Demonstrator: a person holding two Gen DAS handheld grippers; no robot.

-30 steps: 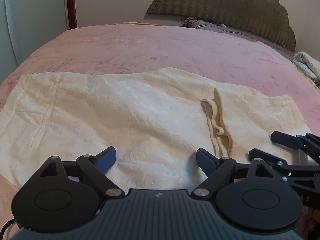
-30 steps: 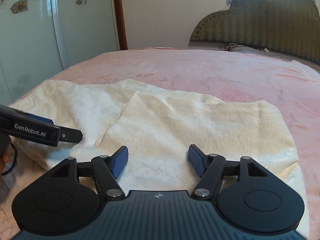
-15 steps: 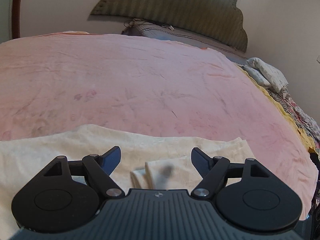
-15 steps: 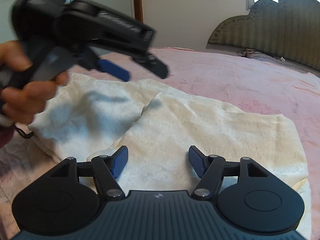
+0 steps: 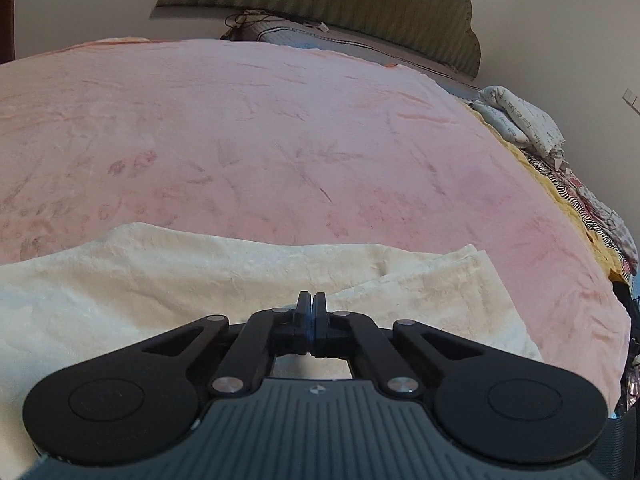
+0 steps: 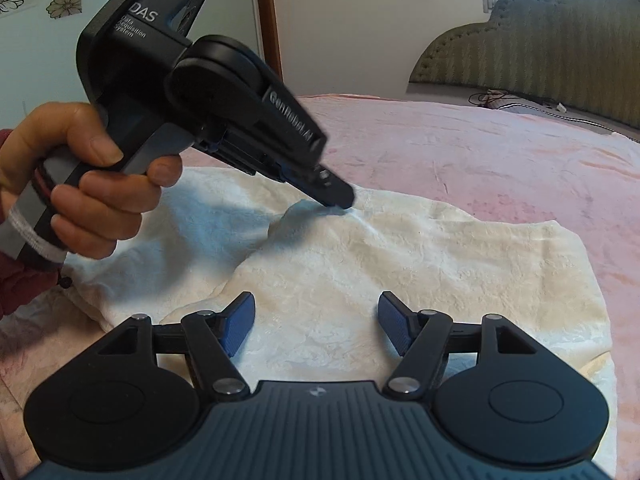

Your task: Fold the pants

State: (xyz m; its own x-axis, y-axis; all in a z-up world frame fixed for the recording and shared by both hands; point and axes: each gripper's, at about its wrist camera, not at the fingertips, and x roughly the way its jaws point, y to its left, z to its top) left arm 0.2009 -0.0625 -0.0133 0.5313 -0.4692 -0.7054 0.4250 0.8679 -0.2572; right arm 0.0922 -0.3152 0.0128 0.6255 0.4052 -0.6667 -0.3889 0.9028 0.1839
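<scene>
The left gripper point(image 6: 338, 200) is clenched on the pants' point(image 6: 400, 264) folded edge on the bed point(image 6: 480, 152); the right gripper point(image 6: 316, 324) hangs released over them.

pants point(image 6: 400, 264): crinkled cream cloth | blanket point(image 5: 280, 120): plush pink (matt)

Pants point(image 6: 400, 264) lie on the bed point(image 6: 500, 160); headboard point(image 6: 552, 48) behind.
</scene>
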